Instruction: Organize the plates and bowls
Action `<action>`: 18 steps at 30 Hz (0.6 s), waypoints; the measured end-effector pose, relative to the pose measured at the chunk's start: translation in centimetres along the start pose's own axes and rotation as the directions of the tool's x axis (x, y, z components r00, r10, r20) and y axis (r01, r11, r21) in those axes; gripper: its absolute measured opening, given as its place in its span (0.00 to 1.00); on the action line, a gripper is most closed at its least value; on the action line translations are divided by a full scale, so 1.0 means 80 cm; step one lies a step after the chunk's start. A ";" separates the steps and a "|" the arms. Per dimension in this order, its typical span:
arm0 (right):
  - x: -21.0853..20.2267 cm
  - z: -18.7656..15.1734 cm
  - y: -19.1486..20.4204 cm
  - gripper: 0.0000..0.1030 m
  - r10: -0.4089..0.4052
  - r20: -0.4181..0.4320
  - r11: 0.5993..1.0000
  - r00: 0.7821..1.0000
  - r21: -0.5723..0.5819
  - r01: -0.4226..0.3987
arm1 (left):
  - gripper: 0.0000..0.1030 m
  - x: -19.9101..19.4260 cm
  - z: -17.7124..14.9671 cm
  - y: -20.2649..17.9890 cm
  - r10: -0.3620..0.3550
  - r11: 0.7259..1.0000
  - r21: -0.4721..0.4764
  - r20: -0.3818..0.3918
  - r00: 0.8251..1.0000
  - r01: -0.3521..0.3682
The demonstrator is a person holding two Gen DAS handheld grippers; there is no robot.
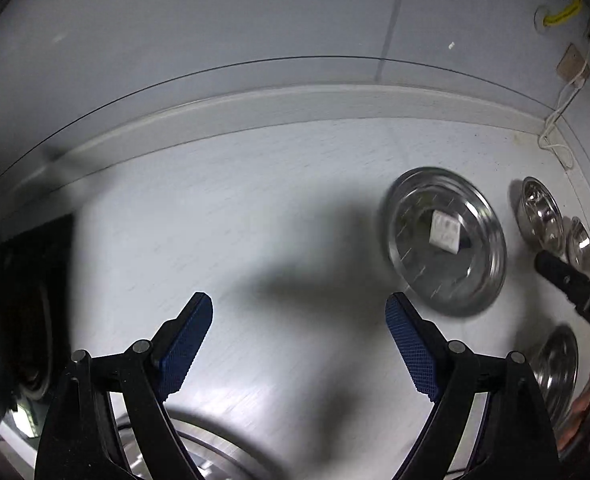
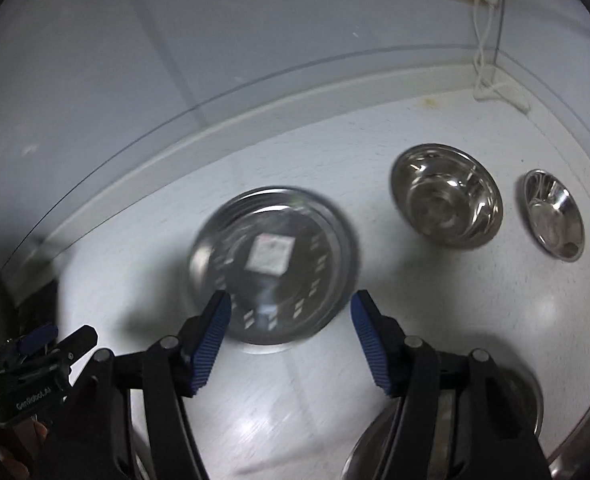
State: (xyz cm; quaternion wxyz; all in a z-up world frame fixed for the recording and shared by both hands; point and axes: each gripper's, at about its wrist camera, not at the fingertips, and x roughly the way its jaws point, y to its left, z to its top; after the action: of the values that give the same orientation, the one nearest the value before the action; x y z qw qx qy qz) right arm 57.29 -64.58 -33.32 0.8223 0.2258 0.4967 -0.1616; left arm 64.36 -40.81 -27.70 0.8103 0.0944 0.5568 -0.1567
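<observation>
Hovering over the white desk, the right gripper gaped empty just short of the steel plate, apparently lining up on its near rim, while the left gripper, equally unclenched, waited beside it, two bowls standing farther right.

White wood-grain desk bearing a round steel plate with a white square label at centre; a deep round steel bowl at 2 o'clock; a small shallow steel dish at 3 o'clock; another steel vessel, partly hidden, at 5 o'clock.
</observation>
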 end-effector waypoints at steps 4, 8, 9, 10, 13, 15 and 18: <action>0.045 0.022 -0.019 0.59 0.006 -0.064 0.999 0.998 0.038 -0.004 | 0.82 0.046 0.042 -0.033 0.004 1.000 -0.007 -0.061 0.998 -0.005; 0.079 0.031 -0.034 0.59 0.019 -0.126 0.997 0.992 0.080 -0.009 | 0.82 0.085 0.065 -0.056 -0.006 0.999 -0.033 -0.125 0.992 0.002; 0.087 0.033 -0.037 0.59 0.011 -0.135 0.996 0.991 0.086 0.001 | 0.82 0.091 0.068 -0.059 -0.004 0.999 -0.033 -0.130 0.992 0.000; 0.091 0.034 -0.039 0.59 0.008 -0.141 0.996 0.990 0.092 0.005 | 0.82 0.098 0.071 -0.065 -0.002 0.999 -0.033 -0.136 0.991 -0.002; 0.107 0.036 -0.048 0.59 0.022 -0.168 0.992 0.986 0.124 -0.001 | 0.82 0.119 0.079 -0.077 0.003 0.999 -0.035 -0.164 0.986 -0.009; 0.112 0.033 -0.047 0.59 0.027 -0.181 0.990 0.983 0.143 -0.001 | 0.82 0.129 0.082 -0.082 -0.004 0.999 -0.047 -0.181 0.983 -0.004; 0.119 0.034 -0.056 0.60 0.035 -0.184 0.986 0.982 0.167 -0.004 | 0.82 0.141 0.085 -0.089 -0.004 0.998 -0.056 -0.199 0.980 -0.007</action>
State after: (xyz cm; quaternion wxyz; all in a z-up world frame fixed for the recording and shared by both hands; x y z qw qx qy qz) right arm 61.45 -70.20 -41.60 0.7521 0.3126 0.5539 -0.1726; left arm 71.46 -51.35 -35.58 0.7529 0.0870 0.6393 -0.1299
